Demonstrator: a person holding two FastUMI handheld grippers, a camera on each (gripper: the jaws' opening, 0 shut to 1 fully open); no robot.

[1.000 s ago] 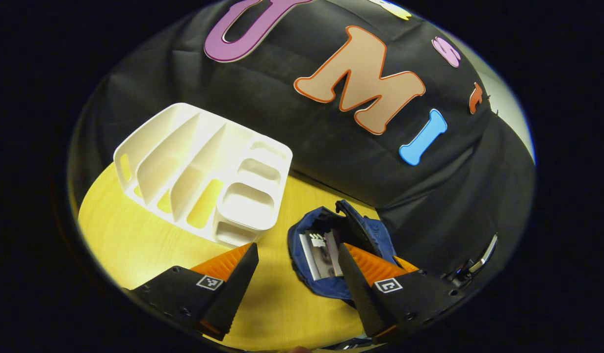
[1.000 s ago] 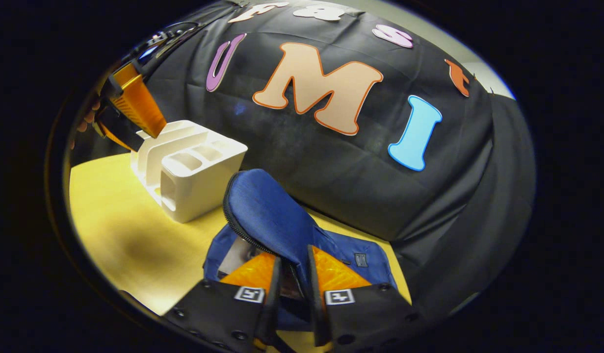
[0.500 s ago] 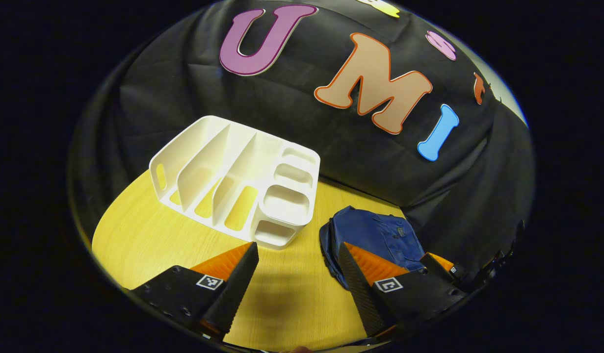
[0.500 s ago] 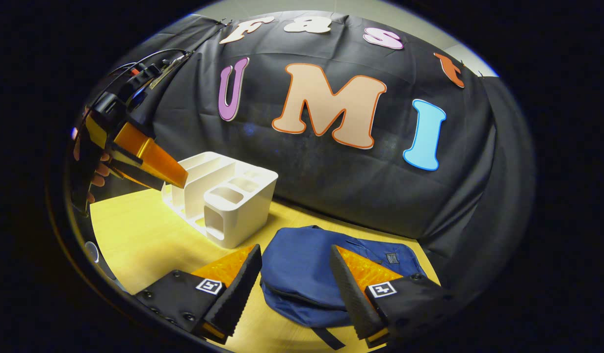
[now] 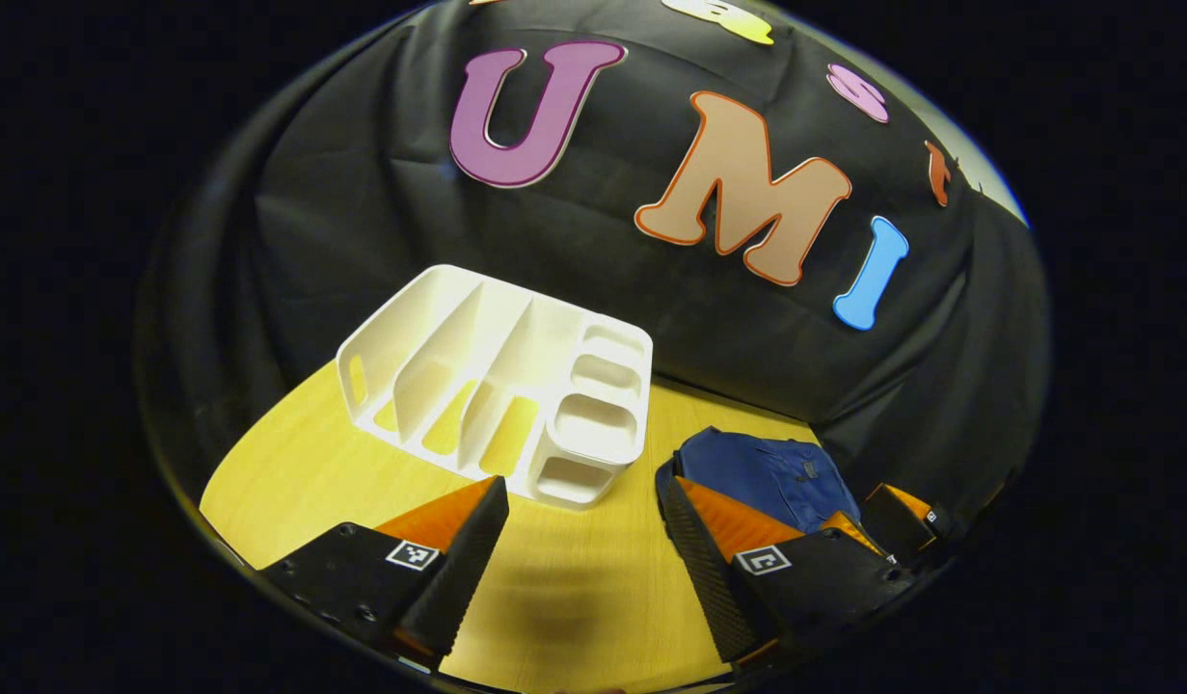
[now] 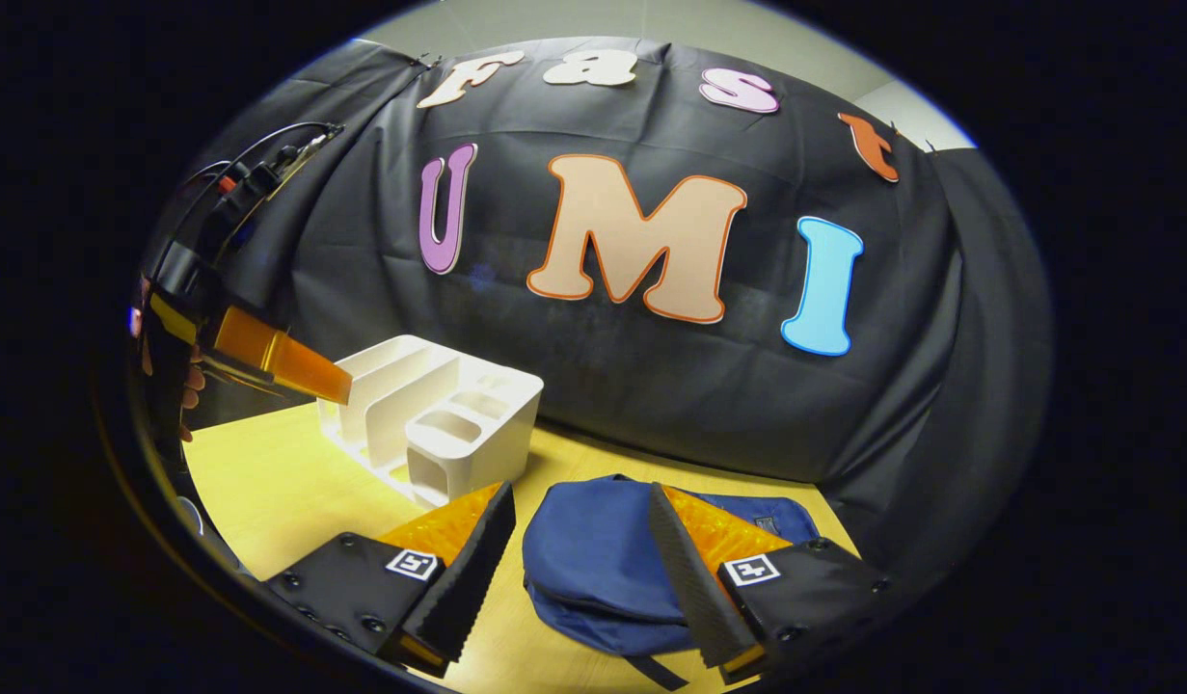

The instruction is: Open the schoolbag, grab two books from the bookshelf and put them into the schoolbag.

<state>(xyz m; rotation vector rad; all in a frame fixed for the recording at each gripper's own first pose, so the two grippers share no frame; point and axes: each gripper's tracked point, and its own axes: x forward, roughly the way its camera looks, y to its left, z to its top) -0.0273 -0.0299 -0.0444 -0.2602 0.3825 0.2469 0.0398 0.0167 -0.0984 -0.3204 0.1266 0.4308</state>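
Moved: both grippers have backed away from the schoolbag (image 6: pixel 593 559), and its flap now lies down flat.
Left gripper (image 5: pixel 583 569): fingers spread, holding nothing.
Right gripper (image 6: pixel 574 569): fingers spread, holding nothing.
Schoolbag: on the yellow table (image 6: pixel 265 492), right of the white bookshelf (image 5: pixel 506 395).

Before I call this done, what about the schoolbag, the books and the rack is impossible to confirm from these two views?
- Schoolbag contents: the flap lies over the top in the right gripper view, so no books can be seen inside.
- Zip state: too small to tell; the right gripper crosses the bag's front.
- Schoolbag near side: left gripper view, behind the left gripper's finger.
- Bookshelf slots: right gripper view, walls hide their floors.
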